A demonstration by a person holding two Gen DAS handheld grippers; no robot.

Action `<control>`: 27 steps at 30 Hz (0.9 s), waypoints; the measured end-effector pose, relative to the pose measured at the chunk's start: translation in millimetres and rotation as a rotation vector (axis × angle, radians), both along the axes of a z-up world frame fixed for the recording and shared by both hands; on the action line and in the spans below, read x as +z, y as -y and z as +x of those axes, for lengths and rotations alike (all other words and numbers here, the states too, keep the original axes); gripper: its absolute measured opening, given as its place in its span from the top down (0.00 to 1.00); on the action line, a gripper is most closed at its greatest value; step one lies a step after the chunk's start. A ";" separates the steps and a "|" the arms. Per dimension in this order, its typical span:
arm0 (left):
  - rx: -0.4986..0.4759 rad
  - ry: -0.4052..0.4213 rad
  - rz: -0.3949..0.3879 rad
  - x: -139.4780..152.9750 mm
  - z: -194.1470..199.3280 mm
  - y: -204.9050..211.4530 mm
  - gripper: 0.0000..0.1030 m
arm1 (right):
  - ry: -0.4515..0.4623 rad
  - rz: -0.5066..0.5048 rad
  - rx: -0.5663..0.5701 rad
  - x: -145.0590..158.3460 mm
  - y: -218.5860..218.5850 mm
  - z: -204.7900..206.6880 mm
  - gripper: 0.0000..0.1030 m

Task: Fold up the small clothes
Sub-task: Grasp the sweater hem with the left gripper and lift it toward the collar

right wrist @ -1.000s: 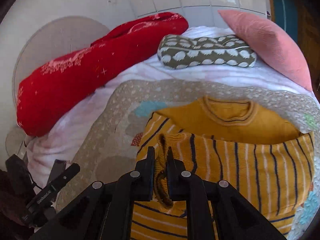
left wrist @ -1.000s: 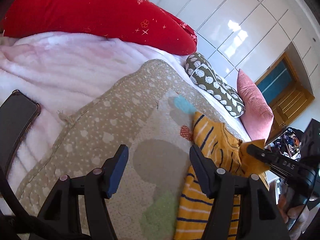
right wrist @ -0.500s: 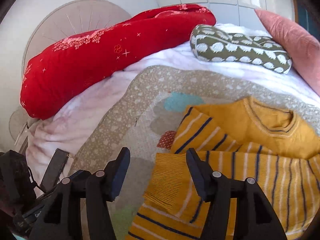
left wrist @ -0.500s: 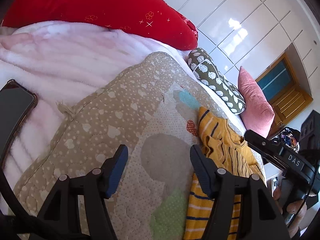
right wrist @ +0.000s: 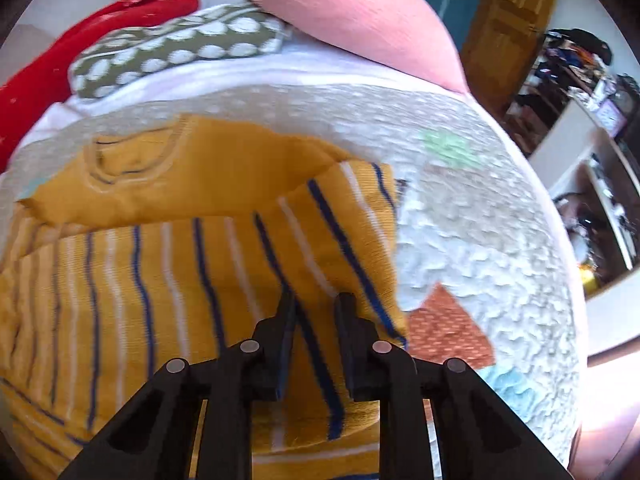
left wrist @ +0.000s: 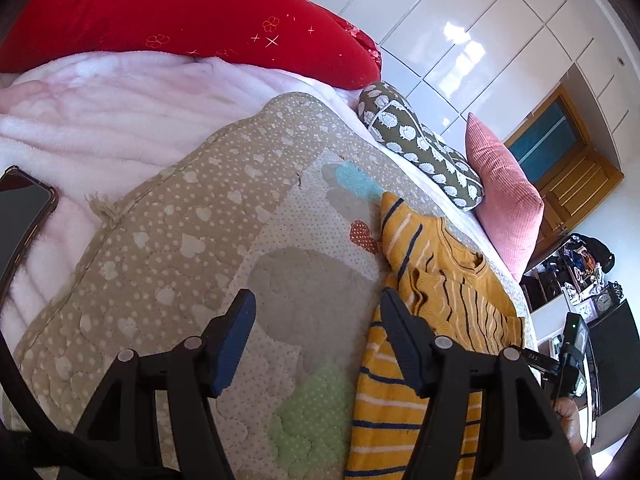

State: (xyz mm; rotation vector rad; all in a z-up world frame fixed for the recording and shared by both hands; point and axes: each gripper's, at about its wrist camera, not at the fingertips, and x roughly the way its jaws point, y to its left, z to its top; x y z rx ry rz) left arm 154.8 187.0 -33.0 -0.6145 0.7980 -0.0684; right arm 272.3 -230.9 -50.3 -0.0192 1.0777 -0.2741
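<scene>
Left wrist view: left claw (left wrist: 316,328) stands open over the quilt (left wrist: 168,240), nothing between its jaws. The sweater (left wrist: 436,304), yellow with stripes, lies partly folded on the quilt, just right of the claw. A phone (left wrist: 22,208) rests on the pink blanket (left wrist: 120,108) at left. Red pillow (left wrist: 180,12), patterned cushion (left wrist: 420,144) and pink cushion (left wrist: 504,204) line the bed's far edge. The right claw's body at the right edge reads "DAS".

Right wrist view, blurred: right claw (right wrist: 316,304) has just been closing; jaws stand narrowly apart over the sweater's (right wrist: 200,264) right edge, fabric visible between them, no grip evident.
</scene>
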 end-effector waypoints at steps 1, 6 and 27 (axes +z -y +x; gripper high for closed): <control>-0.001 -0.005 -0.006 1.6 0.4 3.4 0.38 | 0.016 -0.004 -0.026 -0.8 9.3 -1.2 0.68; -0.110 -0.022 -0.001 22.5 9.9 49.1 0.38 | 0.061 0.031 -0.055 11.5 23.0 -9.3 0.46; -0.209 -0.190 0.179 29.1 9.7 89.7 0.43 | 0.261 0.477 -0.047 34.4 95.5 -155.4 0.43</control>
